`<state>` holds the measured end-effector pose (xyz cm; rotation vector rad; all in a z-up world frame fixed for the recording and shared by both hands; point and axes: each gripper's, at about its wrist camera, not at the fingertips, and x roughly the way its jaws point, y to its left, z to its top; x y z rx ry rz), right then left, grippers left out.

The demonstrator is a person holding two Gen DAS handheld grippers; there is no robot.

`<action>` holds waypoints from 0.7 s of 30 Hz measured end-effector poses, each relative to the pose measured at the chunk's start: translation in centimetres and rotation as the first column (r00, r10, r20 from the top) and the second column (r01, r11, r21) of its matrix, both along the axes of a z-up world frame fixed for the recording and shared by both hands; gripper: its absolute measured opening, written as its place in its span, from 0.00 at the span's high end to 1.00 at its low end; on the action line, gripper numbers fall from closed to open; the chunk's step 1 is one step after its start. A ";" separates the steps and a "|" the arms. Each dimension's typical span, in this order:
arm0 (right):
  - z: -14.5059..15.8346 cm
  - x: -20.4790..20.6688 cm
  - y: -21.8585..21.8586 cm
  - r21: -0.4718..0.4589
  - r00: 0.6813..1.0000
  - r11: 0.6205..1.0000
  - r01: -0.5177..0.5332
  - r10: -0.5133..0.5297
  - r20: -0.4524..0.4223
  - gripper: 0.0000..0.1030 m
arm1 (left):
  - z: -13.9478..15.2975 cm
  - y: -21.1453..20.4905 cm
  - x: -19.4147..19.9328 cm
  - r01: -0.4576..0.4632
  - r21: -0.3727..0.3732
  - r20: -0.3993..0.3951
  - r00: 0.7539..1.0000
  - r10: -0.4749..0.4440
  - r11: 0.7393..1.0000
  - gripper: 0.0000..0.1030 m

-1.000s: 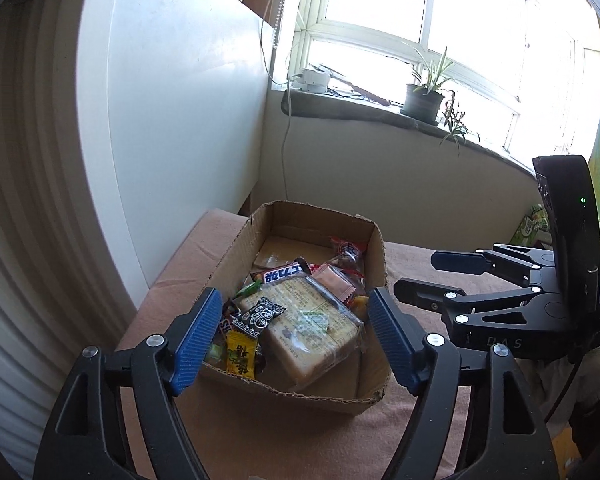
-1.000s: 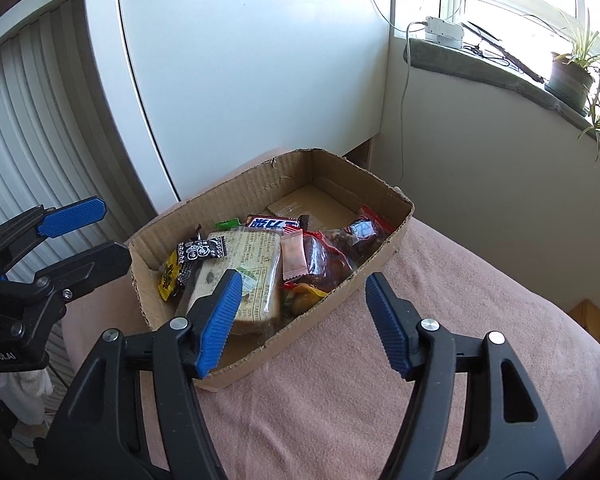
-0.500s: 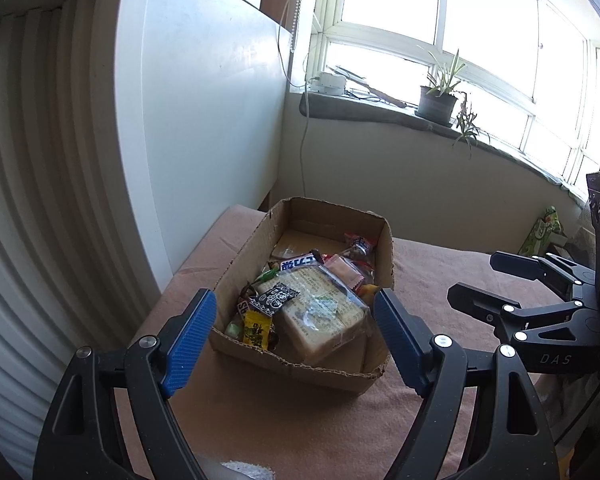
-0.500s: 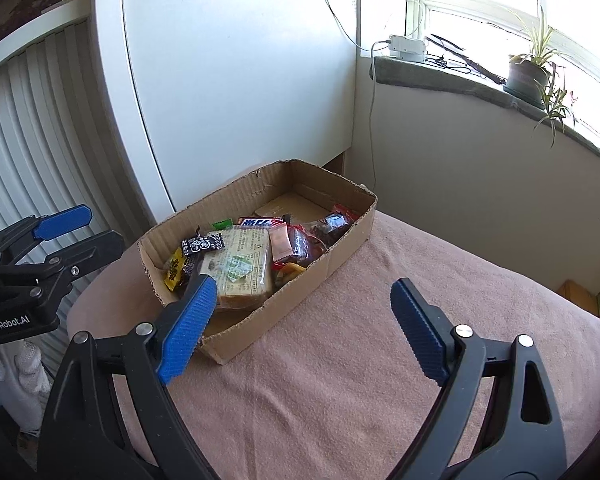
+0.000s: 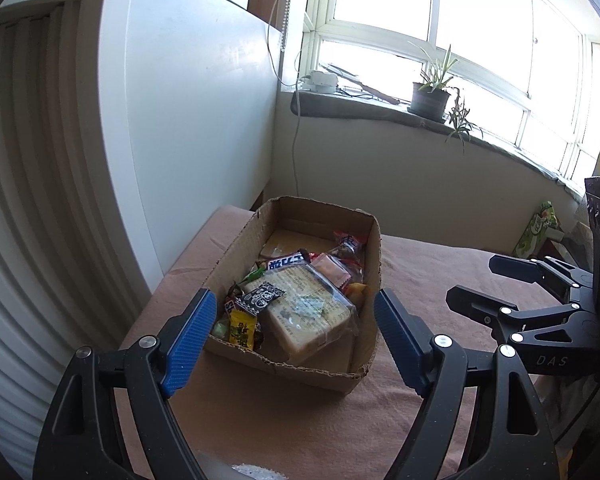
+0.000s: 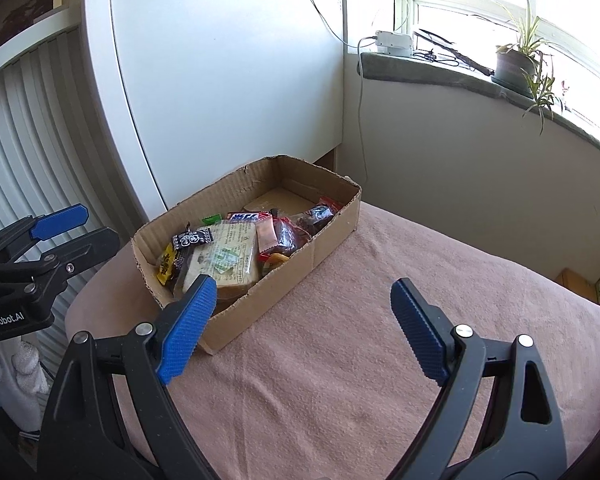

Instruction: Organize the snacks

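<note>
A shallow cardboard box sits on a pink cloth-covered table. It holds several snacks: a large clear-wrapped biscuit block, a black patterned packet, a yellow candy, a pink wrapper and a blue-white bar. My left gripper is open and empty, just before the box's near wall. My right gripper is open and empty over the cloth, right of the box.
A white cabinet panel stands behind the box. A windowsill with a potted plant and a white power adapter runs at the back. A green package lies at the far right.
Both grippers have pulled back and up from the box, so it looks smaller and farther away. The right gripper's jaws have spread wider.
</note>
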<state>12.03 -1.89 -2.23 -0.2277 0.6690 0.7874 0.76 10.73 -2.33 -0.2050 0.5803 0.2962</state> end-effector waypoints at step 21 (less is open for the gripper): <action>-0.4 0.0 -0.3 0.001 1.000 1.000 0.022 -0.022 -0.010 0.12 | 0.0 -0.5 -0.3 0.002 0.004 -0.001 1.000 -0.002 1.000 0.21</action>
